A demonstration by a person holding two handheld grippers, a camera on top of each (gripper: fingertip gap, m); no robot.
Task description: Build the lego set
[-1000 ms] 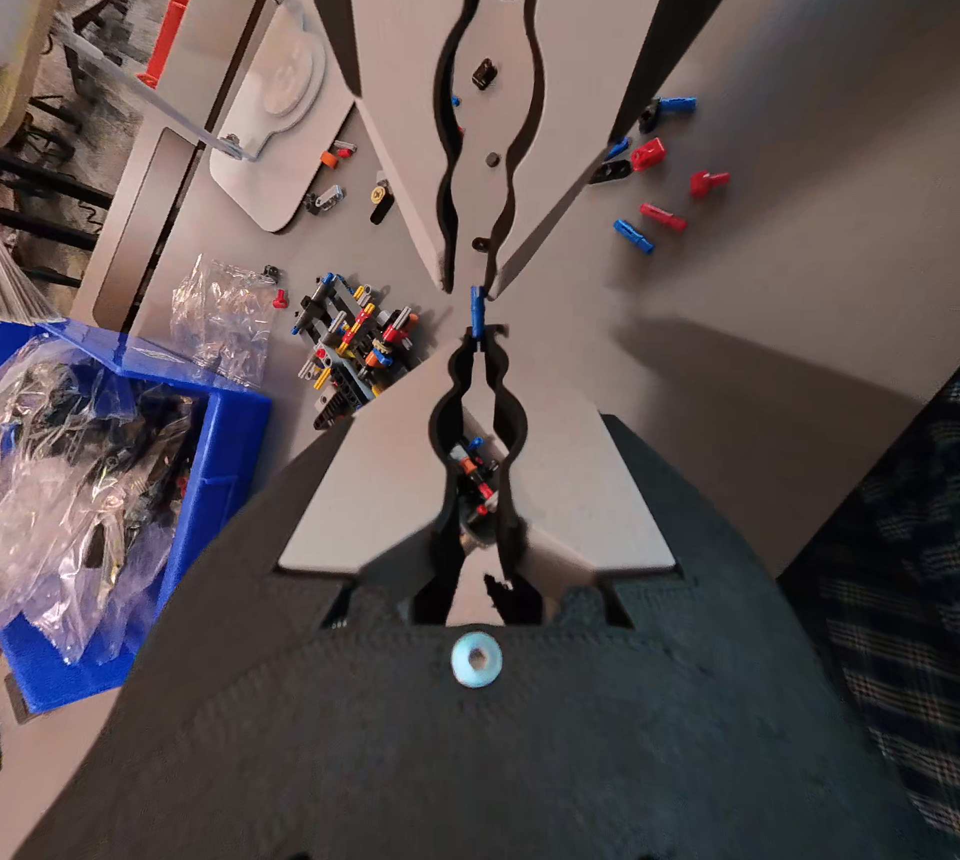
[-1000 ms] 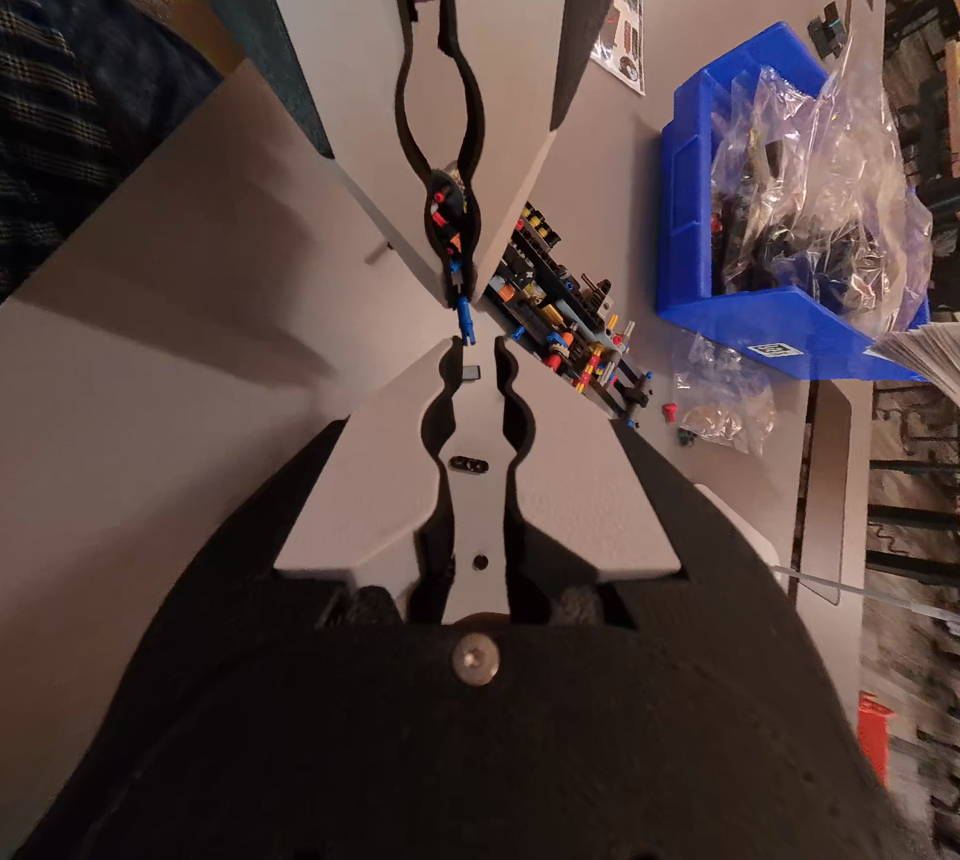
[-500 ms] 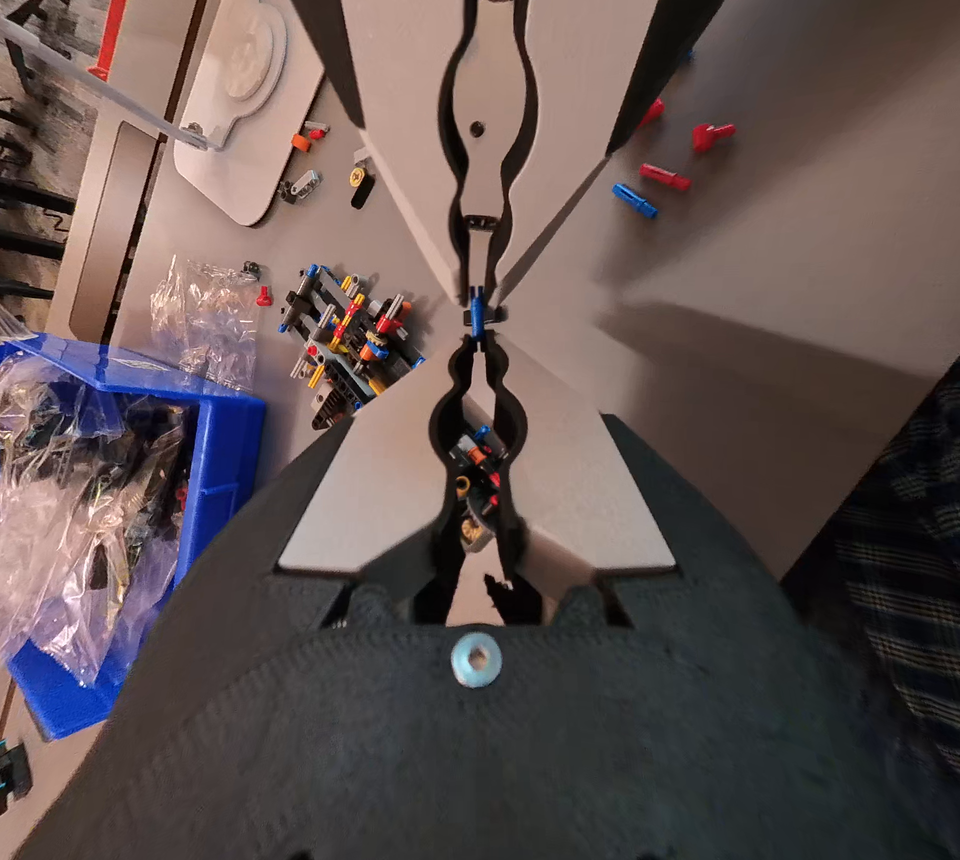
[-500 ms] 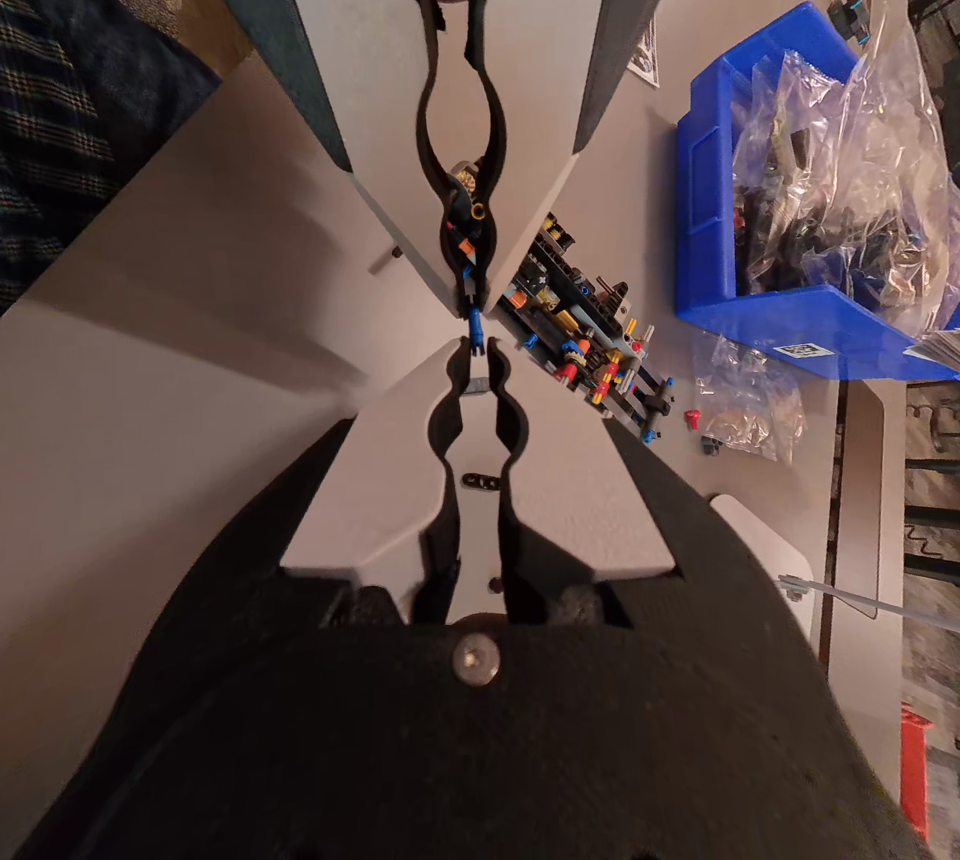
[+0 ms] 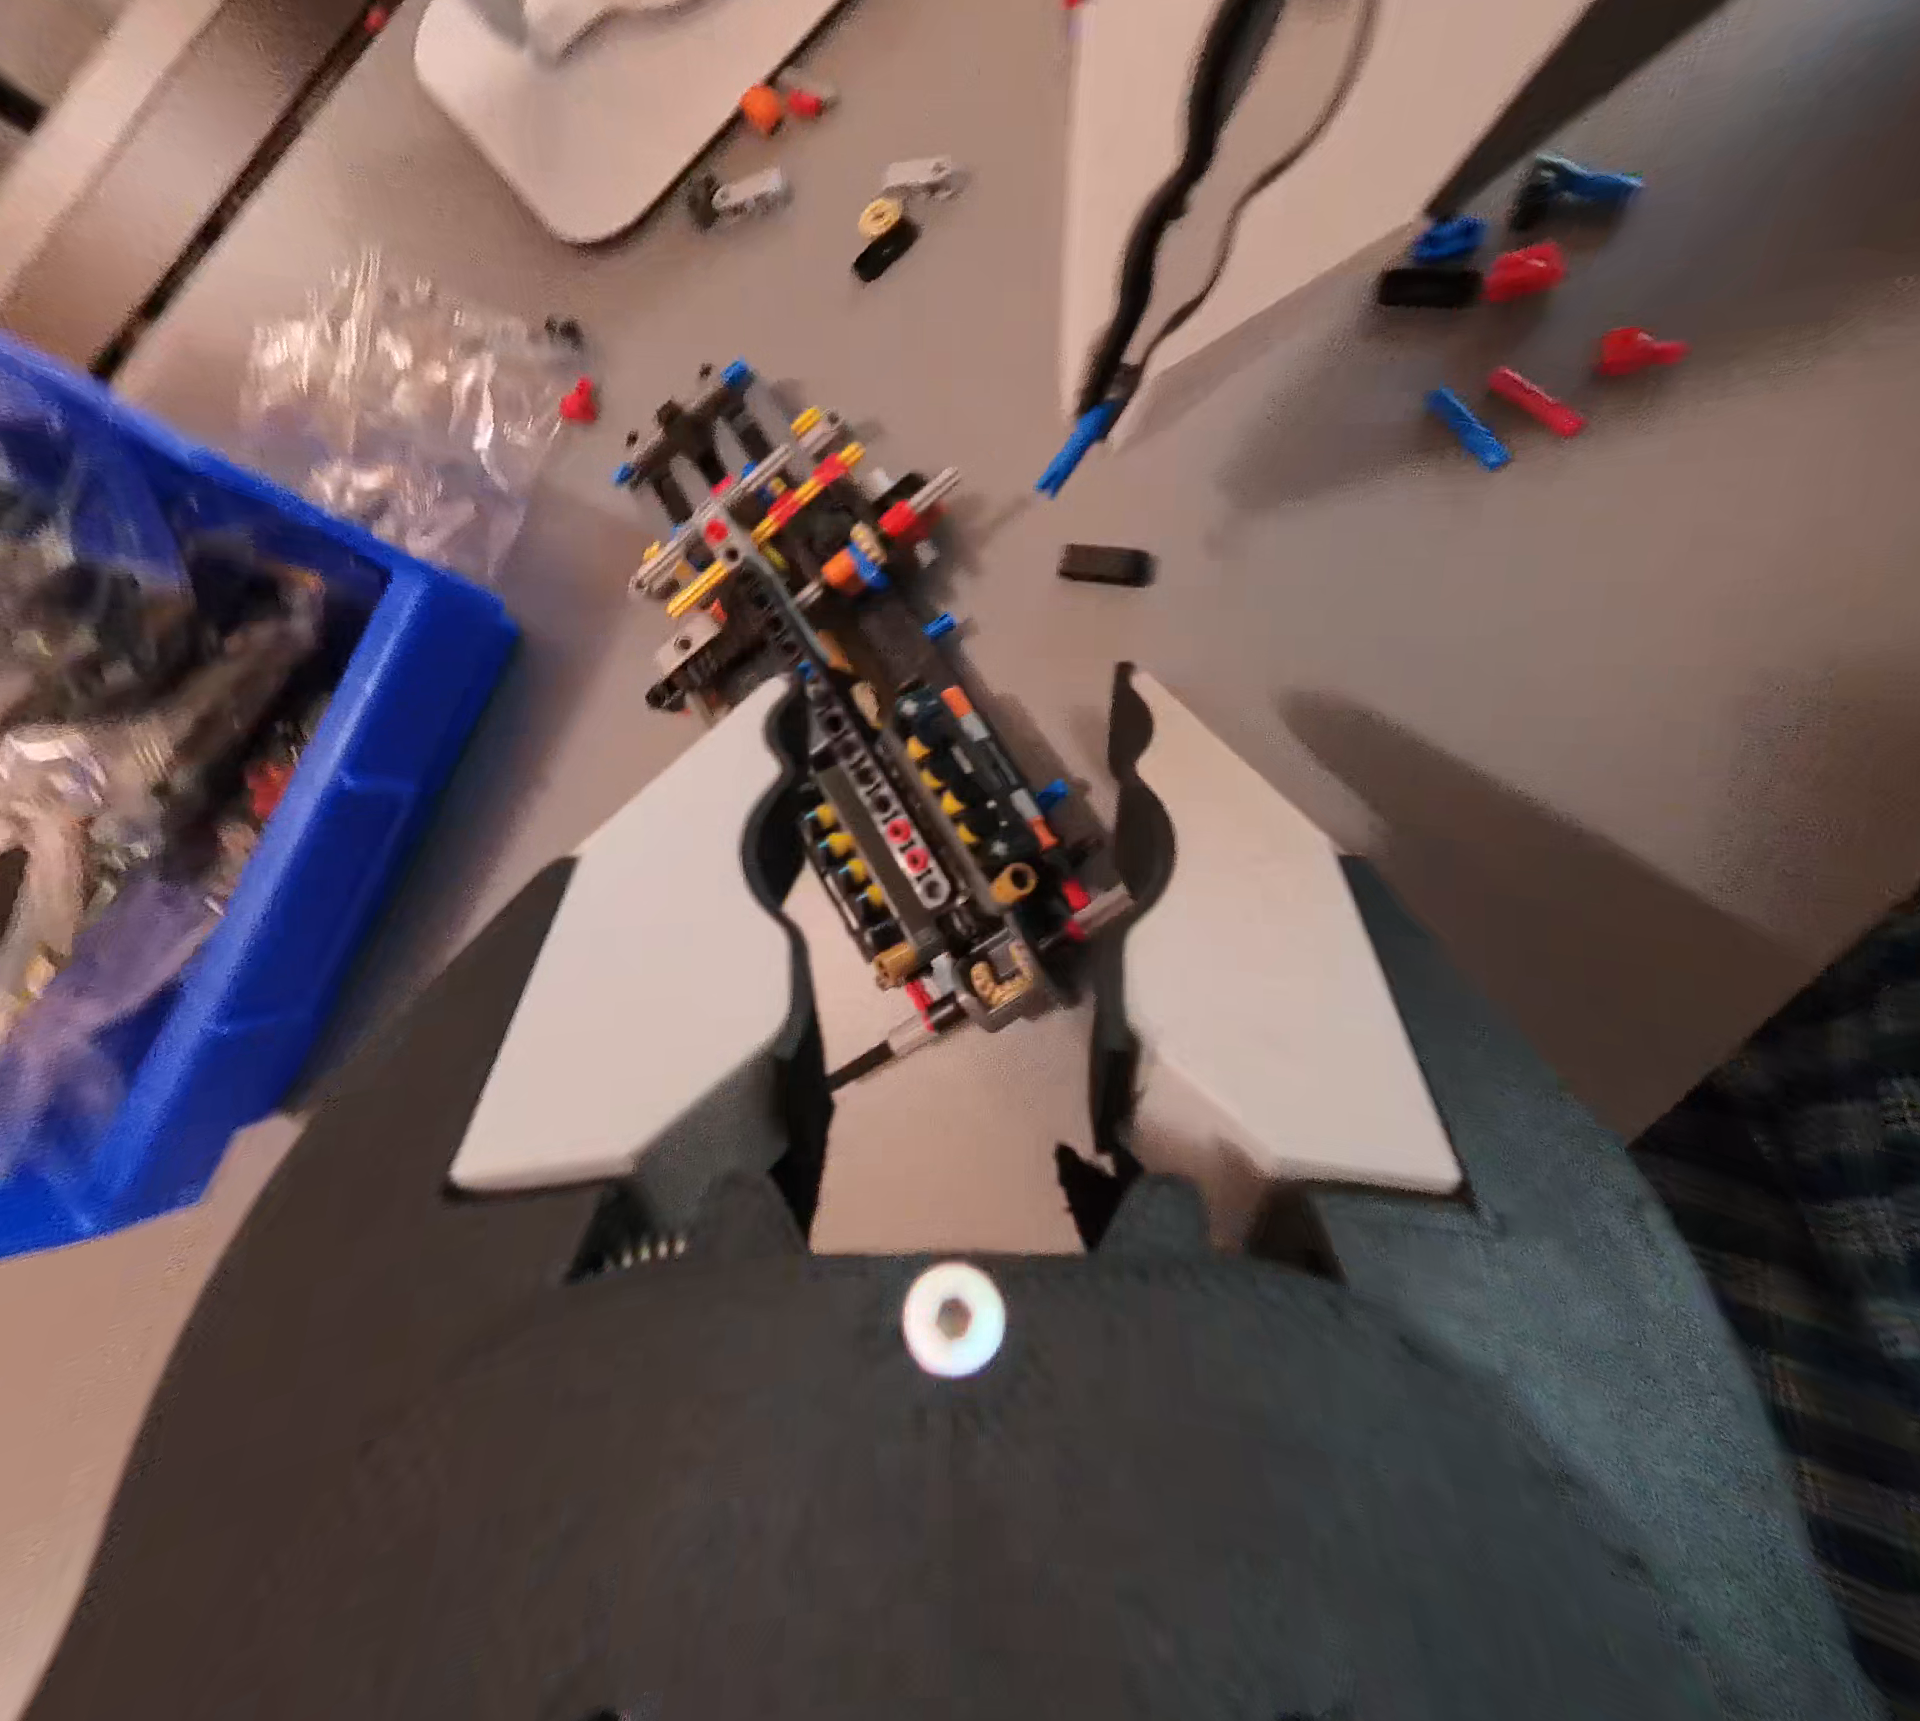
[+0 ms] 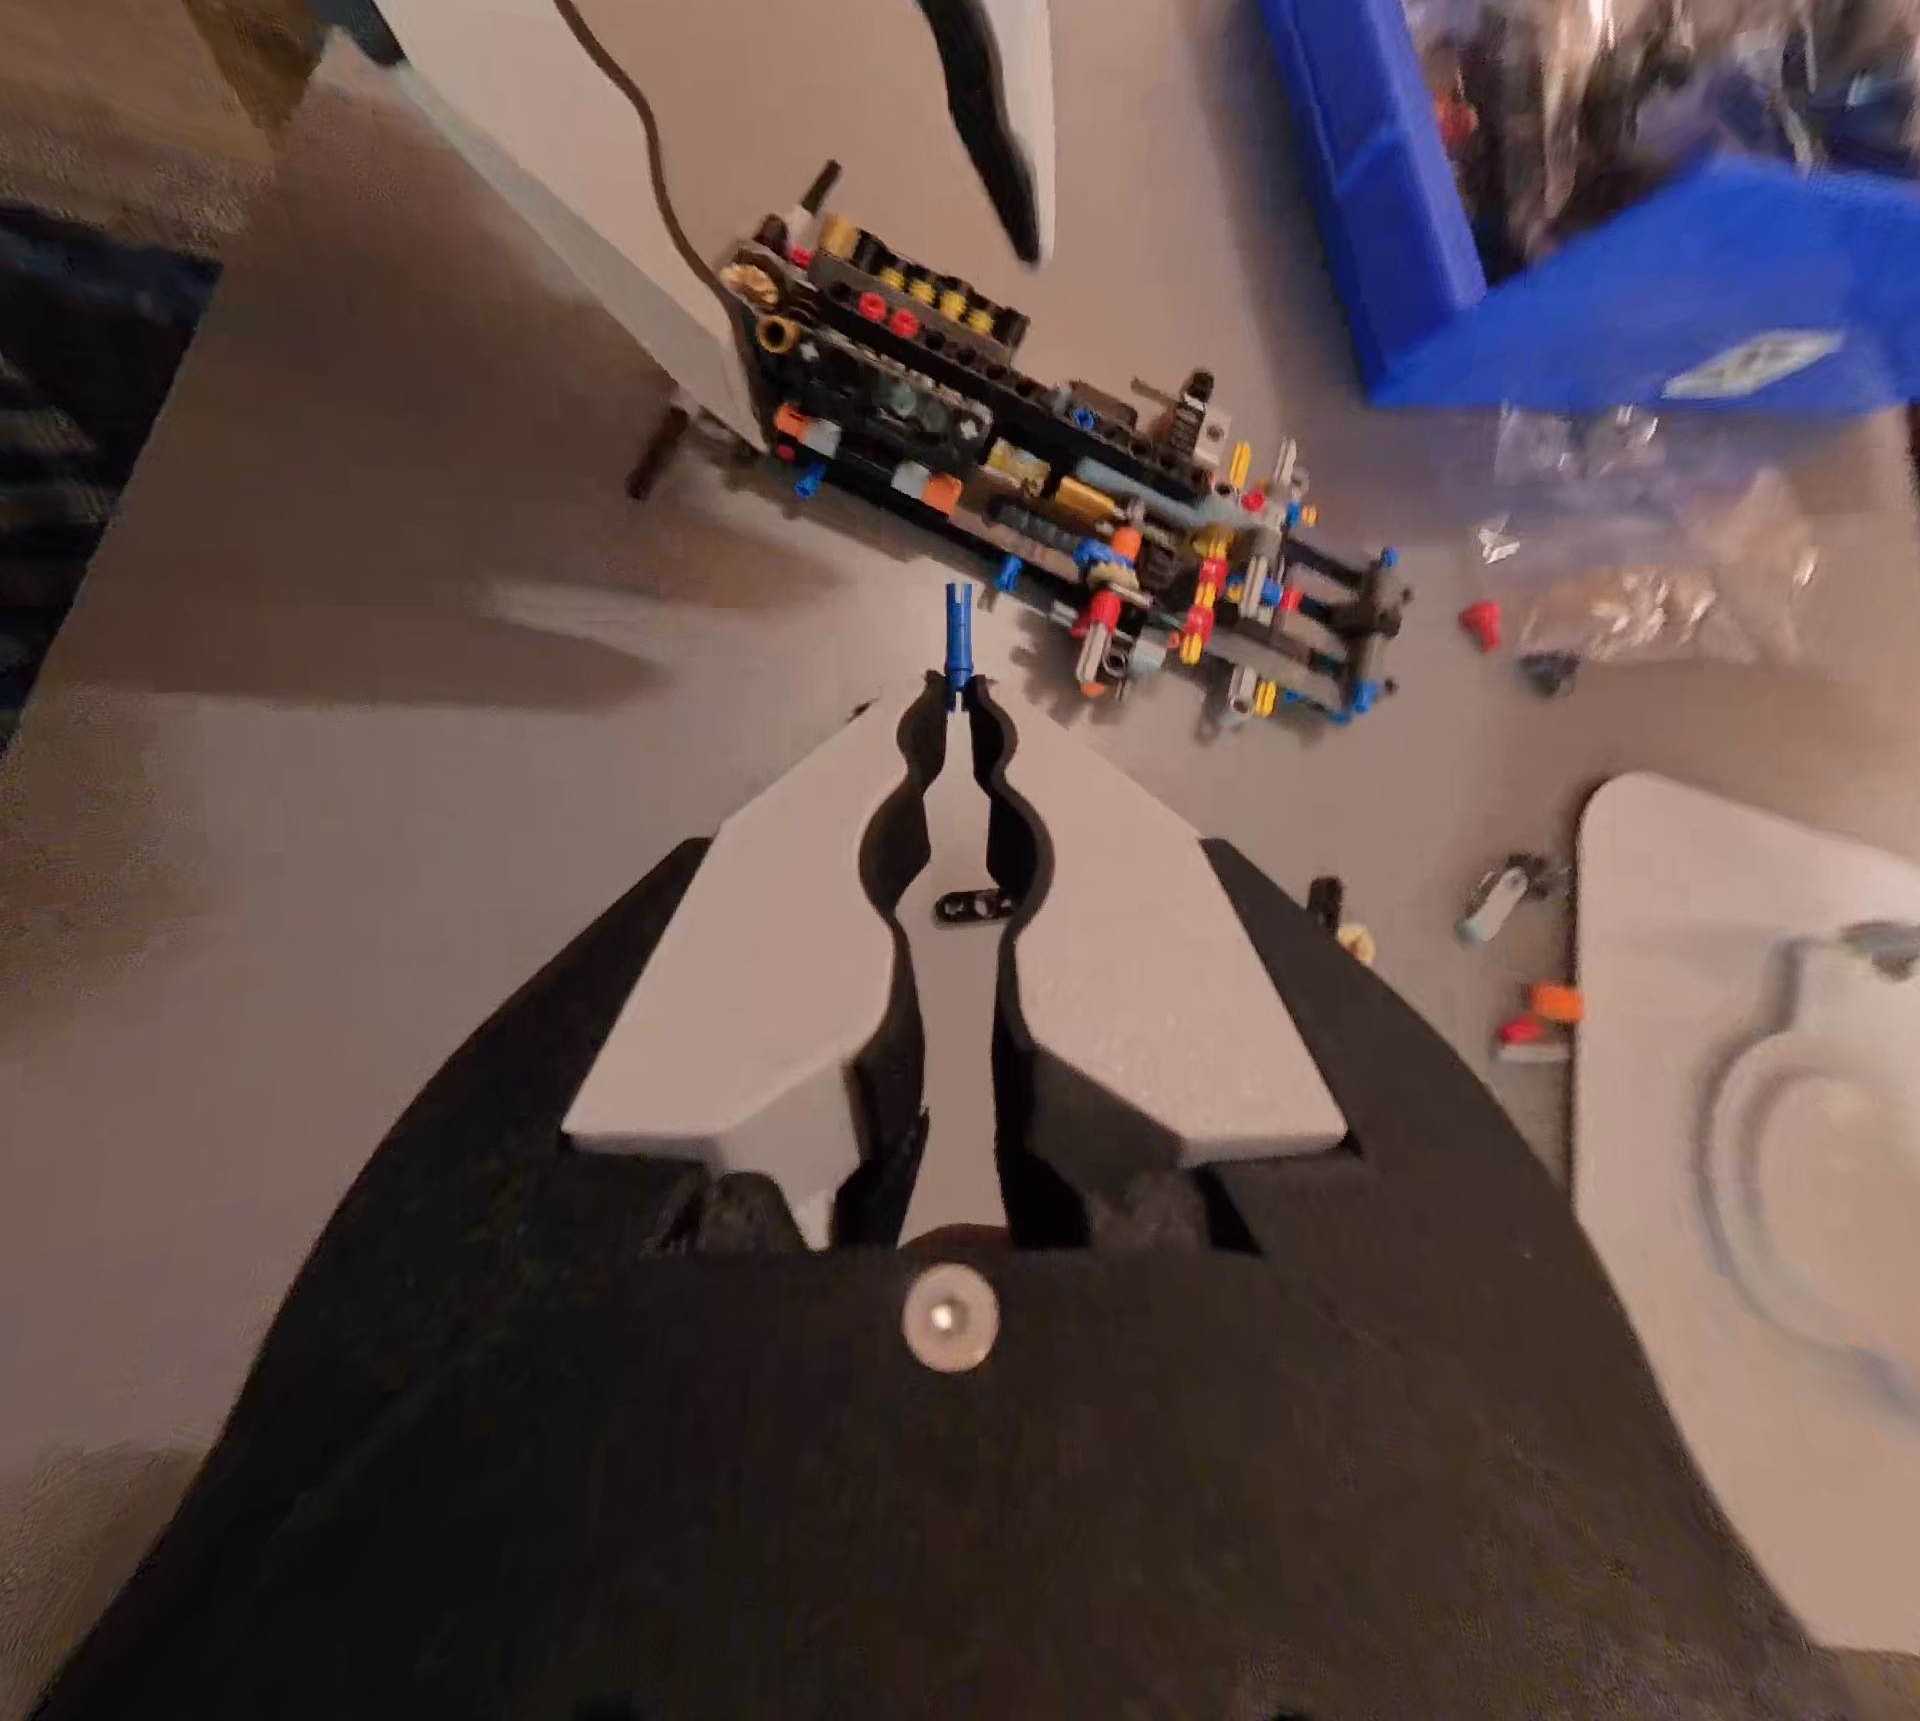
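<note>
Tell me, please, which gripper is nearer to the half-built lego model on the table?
Left. The left gripper is open, its fingers on either side of the near end of the lego model. The right gripper, shut on a blue pin, is off to the model's side.

Left wrist view looking steeply down, close over the long multicoloured brick-built lego assembly [image 5: 831, 695], right wrist view lower, facing it [image 6: 1060, 466] from the opposite side, both sharing the blue plastic bin [image 5: 343, 798] [image 6: 1382, 144] (blurred).

Table [image 5: 1558, 632]: you see a smooth matt grey top.
Blue bin [image 5: 343, 840]: glossy hard plastic.
Bags [image 5: 395, 414]: clear crinkled film.
Gripper fingers [image 6: 1143, 996]: matt, finely grained plastic.
Lego assembly [image 6: 1039, 476]: shiny plastic.
</note>
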